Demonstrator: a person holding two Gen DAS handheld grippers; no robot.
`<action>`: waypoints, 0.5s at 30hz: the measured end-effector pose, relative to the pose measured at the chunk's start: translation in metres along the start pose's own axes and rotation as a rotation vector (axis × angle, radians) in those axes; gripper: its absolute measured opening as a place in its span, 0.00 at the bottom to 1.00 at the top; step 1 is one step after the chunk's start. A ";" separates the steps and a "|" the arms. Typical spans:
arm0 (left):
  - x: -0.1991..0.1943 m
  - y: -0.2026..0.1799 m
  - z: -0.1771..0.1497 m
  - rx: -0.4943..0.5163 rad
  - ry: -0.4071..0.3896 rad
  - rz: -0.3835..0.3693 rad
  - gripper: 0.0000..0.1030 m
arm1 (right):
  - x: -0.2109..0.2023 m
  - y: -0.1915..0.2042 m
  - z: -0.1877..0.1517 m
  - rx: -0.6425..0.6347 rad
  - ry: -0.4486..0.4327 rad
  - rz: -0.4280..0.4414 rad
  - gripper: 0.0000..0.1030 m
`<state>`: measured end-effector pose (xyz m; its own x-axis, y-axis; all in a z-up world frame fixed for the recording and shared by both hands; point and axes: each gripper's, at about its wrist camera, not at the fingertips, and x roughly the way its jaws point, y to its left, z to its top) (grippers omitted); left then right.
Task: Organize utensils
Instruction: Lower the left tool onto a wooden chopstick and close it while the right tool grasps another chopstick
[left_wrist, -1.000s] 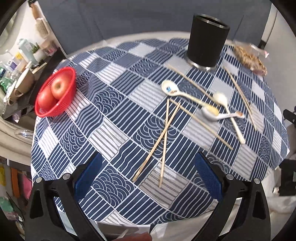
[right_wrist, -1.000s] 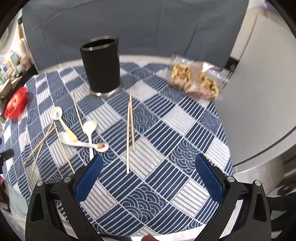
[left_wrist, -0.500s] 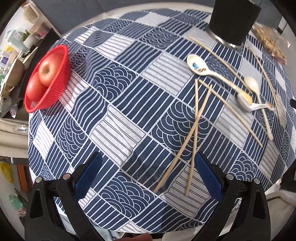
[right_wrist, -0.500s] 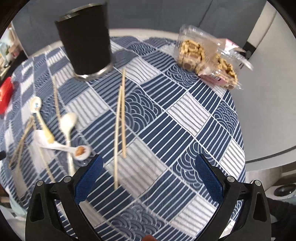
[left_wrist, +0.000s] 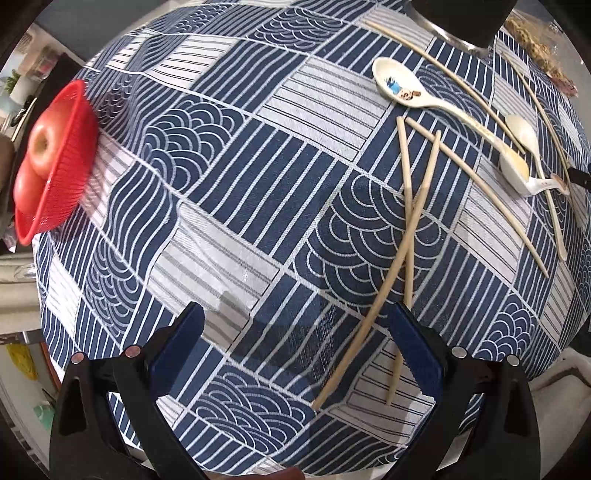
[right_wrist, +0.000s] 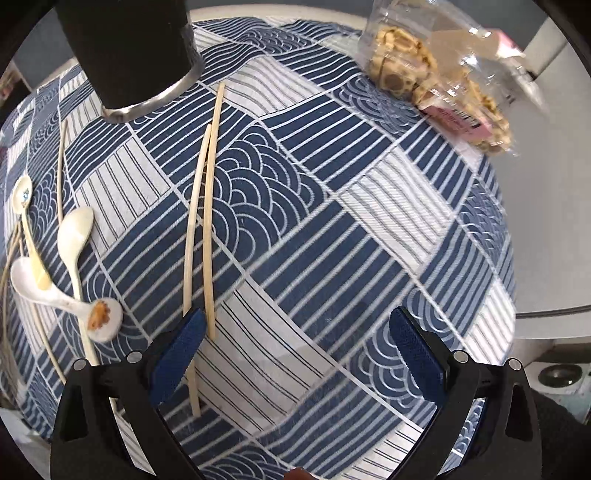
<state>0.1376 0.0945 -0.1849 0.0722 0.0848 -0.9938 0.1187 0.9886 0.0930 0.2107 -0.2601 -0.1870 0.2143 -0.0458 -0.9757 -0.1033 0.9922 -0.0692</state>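
Note:
My left gripper (left_wrist: 295, 347) is open and empty, low over the blue patterned tablecloth (left_wrist: 229, 206). Two crossed wooden chopsticks (left_wrist: 402, 236) lie near its right finger. Cream spoons (left_wrist: 424, 96) and more chopsticks (left_wrist: 476, 188) lie beyond, below the black utensil holder (left_wrist: 465, 22). My right gripper (right_wrist: 295, 343) is open and empty above the cloth. A pair of chopsticks (right_wrist: 203, 221) lies by its left finger. The black holder (right_wrist: 129, 55) stands at the top left, with spoons (right_wrist: 74, 240) at the left.
A red basket with apples (left_wrist: 48, 162) sits at the table's left edge. A clear pack of snacks (right_wrist: 436, 74) lies at the far right of the table. The table edge (right_wrist: 524, 258) drops off on the right.
Both grippers have moved down and forward toward the table. The left one has closed in on the crossed chopsticks, the right one on the chopstick pair. Both stay open.

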 end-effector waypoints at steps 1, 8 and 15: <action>0.004 0.002 0.002 0.005 0.005 -0.002 0.94 | 0.002 -0.001 0.003 0.007 0.002 0.011 0.92; 0.019 0.014 0.014 0.010 0.017 -0.085 0.96 | 0.016 -0.010 0.026 0.025 0.006 0.086 0.94; 0.015 0.015 0.014 0.017 0.000 -0.087 0.96 | 0.018 -0.008 0.023 0.055 -0.044 0.087 0.94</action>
<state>0.1541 0.1084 -0.1971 0.0613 -0.0013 -0.9981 0.1416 0.9899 0.0074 0.2373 -0.2659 -0.1997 0.2493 0.0443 -0.9674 -0.0697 0.9972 0.0277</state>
